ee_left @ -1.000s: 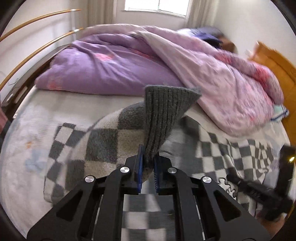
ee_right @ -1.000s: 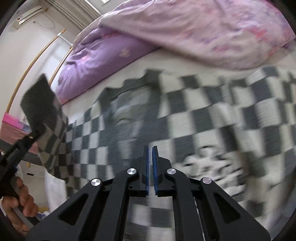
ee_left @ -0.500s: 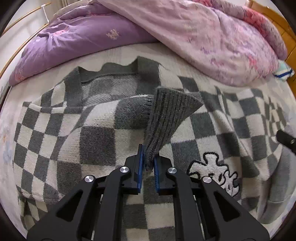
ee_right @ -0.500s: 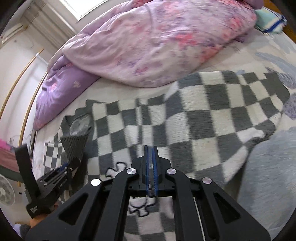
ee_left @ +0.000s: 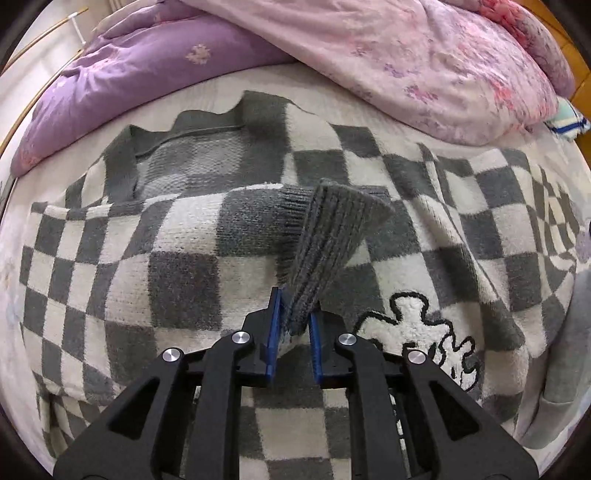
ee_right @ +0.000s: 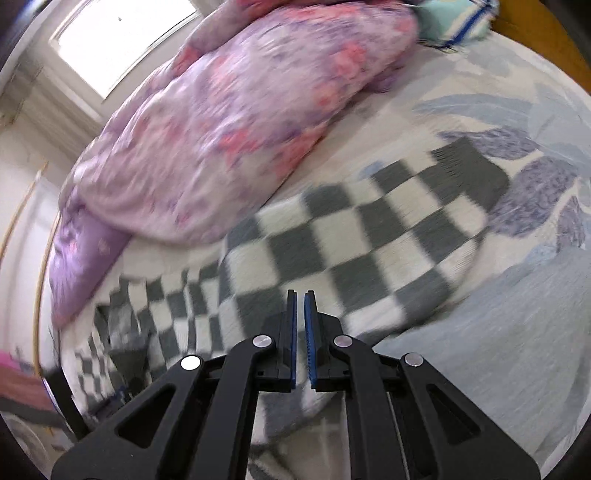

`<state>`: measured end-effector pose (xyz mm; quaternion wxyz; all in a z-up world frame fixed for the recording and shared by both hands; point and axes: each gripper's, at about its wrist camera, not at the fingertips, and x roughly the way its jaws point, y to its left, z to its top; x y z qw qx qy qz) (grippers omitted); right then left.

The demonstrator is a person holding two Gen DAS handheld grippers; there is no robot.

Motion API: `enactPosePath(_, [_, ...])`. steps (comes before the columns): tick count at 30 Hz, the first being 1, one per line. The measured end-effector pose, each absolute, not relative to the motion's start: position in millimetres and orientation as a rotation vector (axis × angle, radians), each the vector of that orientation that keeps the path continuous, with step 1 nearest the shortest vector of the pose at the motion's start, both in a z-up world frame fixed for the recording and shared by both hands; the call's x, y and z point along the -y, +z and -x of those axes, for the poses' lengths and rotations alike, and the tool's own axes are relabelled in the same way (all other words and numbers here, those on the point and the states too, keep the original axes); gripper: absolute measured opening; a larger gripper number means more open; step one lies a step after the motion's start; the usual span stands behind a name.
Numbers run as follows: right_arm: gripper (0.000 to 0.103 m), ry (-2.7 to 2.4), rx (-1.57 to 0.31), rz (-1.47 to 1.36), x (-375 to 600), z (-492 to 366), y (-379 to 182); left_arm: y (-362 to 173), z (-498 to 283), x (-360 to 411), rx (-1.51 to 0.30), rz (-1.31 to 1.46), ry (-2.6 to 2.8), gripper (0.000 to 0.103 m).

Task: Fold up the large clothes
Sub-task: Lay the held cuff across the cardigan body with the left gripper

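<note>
A grey-and-white checkered sweater [ee_left: 184, 258] lies spread on the bed, with a white cartoon patch near its front. One sleeve is folded across the body, and its ribbed grey cuff [ee_left: 332, 229] stands up from my left gripper [ee_left: 293, 295]. The blue pads still pinch the cuff's end, though the jaws are opening. In the right wrist view the sweater's other sleeve [ee_right: 369, 236] stretches out flat over the sheet. My right gripper [ee_right: 300, 295] hovers above that sleeve with only a thin slit between its pads. Its jaws are opening and hold nothing.
A bunched pink floral quilt [ee_left: 406, 55] and its purple side [ee_left: 147, 74] fill the far half of the bed. A striped pillow [ee_right: 454, 22] sits by the wooden headboard. Pale leaf-print sheet [ee_right: 517, 314] lies bare beyond the sleeve's end.
My left gripper carried the sleeve cuff down and across onto the sweater's body. The right gripper swept sideways from the sweater's middle to above the outstretched sleeve, rolling as it went.
</note>
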<state>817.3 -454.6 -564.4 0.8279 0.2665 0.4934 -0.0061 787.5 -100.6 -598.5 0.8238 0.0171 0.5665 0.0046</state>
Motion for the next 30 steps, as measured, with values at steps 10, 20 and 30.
enactPosePath(10, [0.039,-0.288,-1.046,-0.751,567,-839,-582,-594,-786,124,-1.206,-0.028,-0.121,0.069])
enactPosePath(20, [0.044,-0.404,-1.2,-0.862,597,-853,-643,-621,-789,125,-1.268,0.101,-0.212,0.067])
enactPosePath(30, [0.035,-0.405,-1.257,-0.741,590,-861,-661,-634,-789,161,-1.242,-0.151,-0.154,0.066])
